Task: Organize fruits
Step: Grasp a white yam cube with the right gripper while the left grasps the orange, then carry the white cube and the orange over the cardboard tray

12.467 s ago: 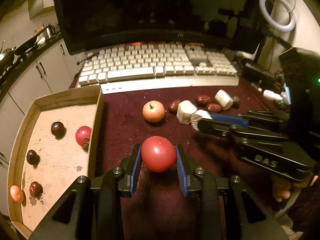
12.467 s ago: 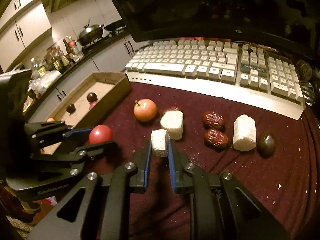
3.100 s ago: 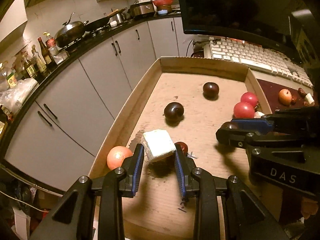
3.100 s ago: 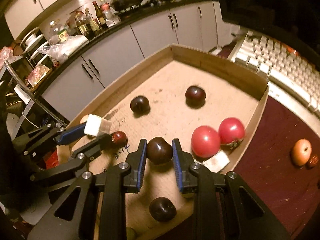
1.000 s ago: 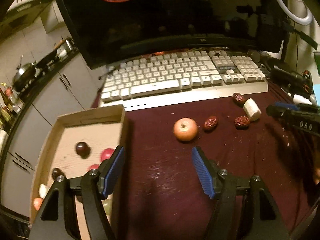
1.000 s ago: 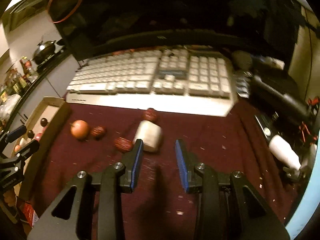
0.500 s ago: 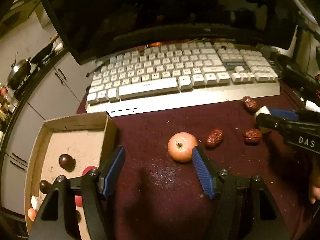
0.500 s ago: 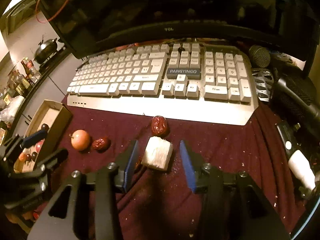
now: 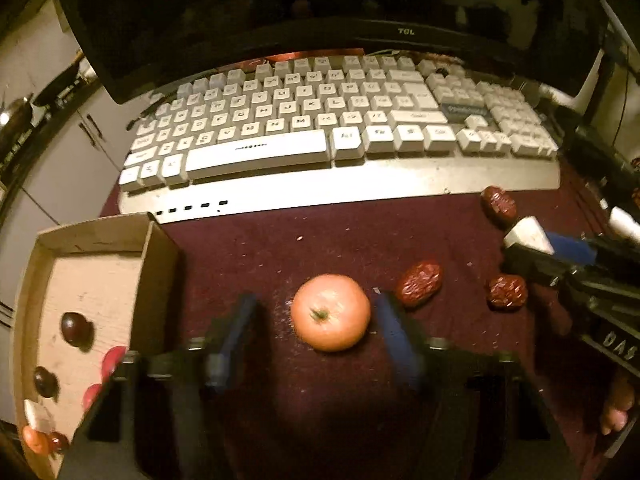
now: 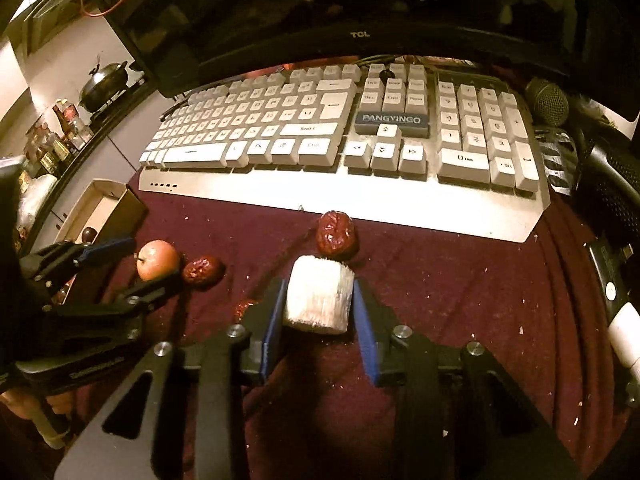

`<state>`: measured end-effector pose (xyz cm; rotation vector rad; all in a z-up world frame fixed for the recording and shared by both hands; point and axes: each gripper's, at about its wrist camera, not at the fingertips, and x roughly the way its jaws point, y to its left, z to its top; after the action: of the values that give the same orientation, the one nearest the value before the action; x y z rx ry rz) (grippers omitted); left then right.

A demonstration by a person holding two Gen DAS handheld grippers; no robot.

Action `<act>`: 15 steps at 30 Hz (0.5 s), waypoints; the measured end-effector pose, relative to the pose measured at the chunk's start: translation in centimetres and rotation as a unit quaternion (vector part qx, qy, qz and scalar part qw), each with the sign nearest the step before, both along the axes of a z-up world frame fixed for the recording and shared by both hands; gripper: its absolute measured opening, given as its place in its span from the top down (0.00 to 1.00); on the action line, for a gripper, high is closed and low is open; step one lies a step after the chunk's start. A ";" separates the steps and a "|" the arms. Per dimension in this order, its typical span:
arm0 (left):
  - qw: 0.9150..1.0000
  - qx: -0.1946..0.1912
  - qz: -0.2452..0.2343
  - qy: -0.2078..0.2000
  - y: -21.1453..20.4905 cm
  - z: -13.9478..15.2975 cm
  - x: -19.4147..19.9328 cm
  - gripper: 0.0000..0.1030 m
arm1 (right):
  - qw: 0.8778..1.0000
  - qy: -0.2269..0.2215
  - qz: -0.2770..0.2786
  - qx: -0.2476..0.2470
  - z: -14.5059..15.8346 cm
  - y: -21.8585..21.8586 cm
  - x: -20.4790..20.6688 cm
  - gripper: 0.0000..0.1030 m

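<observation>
My left gripper (image 9: 316, 340) is open, its blue pads on either side of an orange-red apple (image 9: 330, 311) on the maroon cloth, not touching it. My right gripper (image 10: 319, 322) is open around a white fibrous chunk (image 10: 320, 294), pads close to its sides. Red dates lie around: one (image 10: 336, 234) beyond the chunk, one (image 10: 202, 271) beside the apple (image 10: 157, 259), one (image 9: 506, 292) near the right gripper's fingers. The cardboard box (image 9: 28, 280) at left holds dark plums (image 9: 74, 328), red tomatoes (image 9: 114, 358) and a white chunk (image 9: 38, 418).
A white keyboard (image 9: 332, 136) and a dark monitor (image 9: 320, 4) stand behind the fruit. A microphone (image 10: 548, 102) and cables lie at the right. Kitchen counters with a wok (image 10: 102, 80) are at far left.
Both grippers have moved forward and down. The apple now sits between the left pads and the white chunk sits deeper between the right pads.
</observation>
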<state>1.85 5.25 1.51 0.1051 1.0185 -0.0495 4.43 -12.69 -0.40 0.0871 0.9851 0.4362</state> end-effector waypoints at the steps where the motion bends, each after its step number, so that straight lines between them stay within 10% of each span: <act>1: 1.000 -0.008 -0.004 0.001 0.0 0.0 0.0 0.62 | 1.000 -0.001 0.000 0.002 0.0 0.0 0.0 0.66; 15: 0.998 -0.019 -0.006 -0.064 0.1 3.5 -4.3 0.66 | 0.999 -0.038 -0.007 0.022 1.3 -1.2 -0.8 0.67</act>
<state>-2.44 5.31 5.06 0.0791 0.8875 -0.0728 3.68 -13.87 0.88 0.1167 0.8999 0.4459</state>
